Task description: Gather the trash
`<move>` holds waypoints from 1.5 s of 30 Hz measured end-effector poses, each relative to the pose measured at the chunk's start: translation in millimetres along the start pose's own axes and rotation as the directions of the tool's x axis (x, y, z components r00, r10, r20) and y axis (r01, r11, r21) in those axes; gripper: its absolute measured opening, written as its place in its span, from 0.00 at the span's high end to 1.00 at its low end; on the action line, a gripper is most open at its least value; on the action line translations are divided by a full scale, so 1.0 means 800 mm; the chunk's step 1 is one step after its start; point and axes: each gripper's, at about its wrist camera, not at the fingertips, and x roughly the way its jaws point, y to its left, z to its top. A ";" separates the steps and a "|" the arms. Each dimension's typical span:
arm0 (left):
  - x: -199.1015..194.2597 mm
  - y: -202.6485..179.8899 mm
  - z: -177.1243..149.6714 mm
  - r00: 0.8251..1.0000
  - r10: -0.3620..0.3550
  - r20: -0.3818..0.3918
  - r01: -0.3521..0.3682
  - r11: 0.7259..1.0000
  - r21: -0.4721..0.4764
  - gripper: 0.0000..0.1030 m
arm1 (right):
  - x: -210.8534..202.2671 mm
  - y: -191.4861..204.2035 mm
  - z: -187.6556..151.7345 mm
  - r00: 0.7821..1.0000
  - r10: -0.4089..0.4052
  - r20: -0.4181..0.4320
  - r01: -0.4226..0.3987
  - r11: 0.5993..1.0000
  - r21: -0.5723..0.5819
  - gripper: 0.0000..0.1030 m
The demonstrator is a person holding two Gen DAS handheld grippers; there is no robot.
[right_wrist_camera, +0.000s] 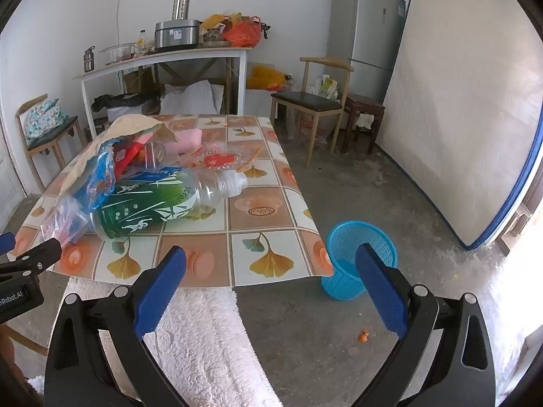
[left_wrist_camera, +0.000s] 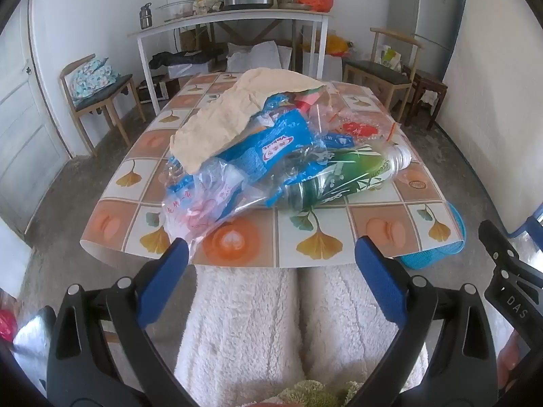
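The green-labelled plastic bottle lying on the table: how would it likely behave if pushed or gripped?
The bottle lies on its side, so it would probably roll. It looks clear, uncapped and nearly empty, so likely light and easily squashed. Plastic bags drape over its base and may drag along.

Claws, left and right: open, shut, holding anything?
Left claw: open, holding nothing.
Right claw: open, holding nothing.

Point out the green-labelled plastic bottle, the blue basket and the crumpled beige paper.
green-labelled plastic bottle (right_wrist_camera: 152, 203): right wrist view, on its green label.
blue basket (right_wrist_camera: 349, 237): right wrist view, on its inner back wall.
crumpled beige paper (left_wrist_camera: 217, 125): left wrist view, on its wrinkled middle.
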 end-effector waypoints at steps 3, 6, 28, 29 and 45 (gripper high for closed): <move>0.002 0.000 0.000 1.000 0.000 -0.013 0.000 1.000 0.001 0.08 | 0.000 0.001 0.000 1.000 -0.001 -0.009 0.001 1.000 -0.004 0.06; 0.002 -0.001 0.000 1.000 -0.002 -0.012 0.002 1.000 -0.001 0.08 | 0.000 0.001 -0.001 1.000 0.000 -0.007 0.000 1.000 -0.002 0.06; 0.001 0.000 0.000 1.000 -0.009 -0.009 0.009 1.000 -0.008 0.08 | -0.001 0.001 -0.001 1.000 -0.003 -0.008 0.003 1.000 -0.005 0.06; 0.001 0.001 0.000 1.000 -0.010 -0.009 0.010 1.000 -0.008 0.08 | -0.001 0.001 -0.001 1.000 -0.002 -0.009 0.002 1.000 -0.005 0.06; 0.002 0.000 0.000 1.000 -0.013 -0.010 0.012 1.000 -0.011 0.08 | -0.002 0.002 0.000 1.000 -0.002 -0.006 0.002 1.000 -0.007 0.06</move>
